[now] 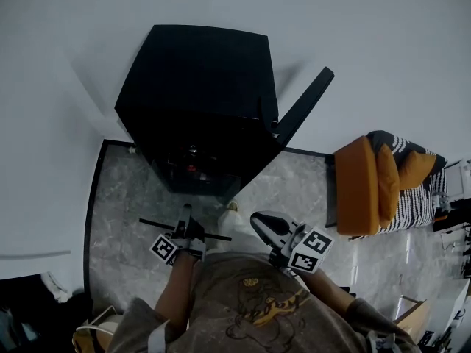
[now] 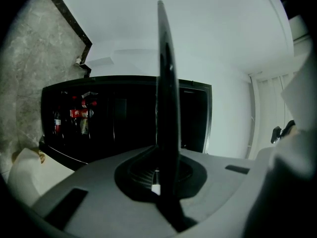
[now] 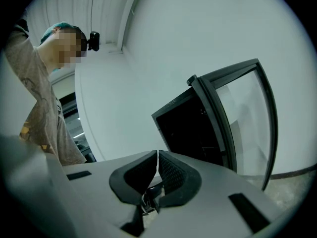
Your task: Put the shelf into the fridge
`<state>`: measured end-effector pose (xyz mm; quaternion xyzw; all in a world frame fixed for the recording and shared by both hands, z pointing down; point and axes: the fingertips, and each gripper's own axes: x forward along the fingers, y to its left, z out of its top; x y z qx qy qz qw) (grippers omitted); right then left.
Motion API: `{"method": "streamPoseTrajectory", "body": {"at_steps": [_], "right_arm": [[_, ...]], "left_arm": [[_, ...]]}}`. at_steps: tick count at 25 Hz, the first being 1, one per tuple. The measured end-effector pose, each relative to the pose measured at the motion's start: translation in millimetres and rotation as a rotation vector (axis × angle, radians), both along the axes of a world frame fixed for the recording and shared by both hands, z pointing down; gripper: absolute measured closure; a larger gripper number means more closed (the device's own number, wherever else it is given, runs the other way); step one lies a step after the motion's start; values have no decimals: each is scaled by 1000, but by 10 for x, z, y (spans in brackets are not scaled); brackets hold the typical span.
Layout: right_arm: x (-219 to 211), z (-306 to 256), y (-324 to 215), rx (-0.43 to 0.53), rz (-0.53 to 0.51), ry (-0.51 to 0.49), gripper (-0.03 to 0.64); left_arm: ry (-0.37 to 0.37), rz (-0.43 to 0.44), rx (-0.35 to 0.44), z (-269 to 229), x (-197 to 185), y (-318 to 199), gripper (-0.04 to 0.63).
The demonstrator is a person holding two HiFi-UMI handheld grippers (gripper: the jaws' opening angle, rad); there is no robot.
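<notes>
A black fridge (image 1: 199, 79) stands against the white wall with its door (image 1: 302, 109) swung open to the right. My left gripper (image 1: 185, 223) is shut on the thin dark shelf (image 1: 151, 223), which it holds just in front of the fridge's opening. In the left gripper view the shelf (image 2: 166, 83) appears edge-on, rising from the left gripper (image 2: 166, 177) towards the fridge's dark inside (image 2: 129, 118). My right gripper (image 1: 259, 223) is beside it, shut and empty. In the right gripper view the right gripper (image 3: 157, 157) points at the fridge (image 3: 188, 128) and its glass door (image 3: 247, 113).
Bottles and cans (image 2: 81, 114) stand inside the fridge. An orange seat (image 1: 360, 186) with a striped cover (image 1: 412, 197) is to the right on the marble floor. A cardboard box (image 1: 412, 318) lies at the lower right. A dark border strip (image 1: 92, 212) edges the floor at the left.
</notes>
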<state>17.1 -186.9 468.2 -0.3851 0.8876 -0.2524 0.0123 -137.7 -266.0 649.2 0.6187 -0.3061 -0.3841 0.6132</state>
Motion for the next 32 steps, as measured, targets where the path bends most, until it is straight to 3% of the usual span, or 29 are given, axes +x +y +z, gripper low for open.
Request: {"method": "streamPoseTrajectory", "body": {"at_steps": [32], "right_arm": [[184,146,-295,-44,-18,48,592]], "left_arm": [[-25,-38,-44,724,270,-870,580]]}}
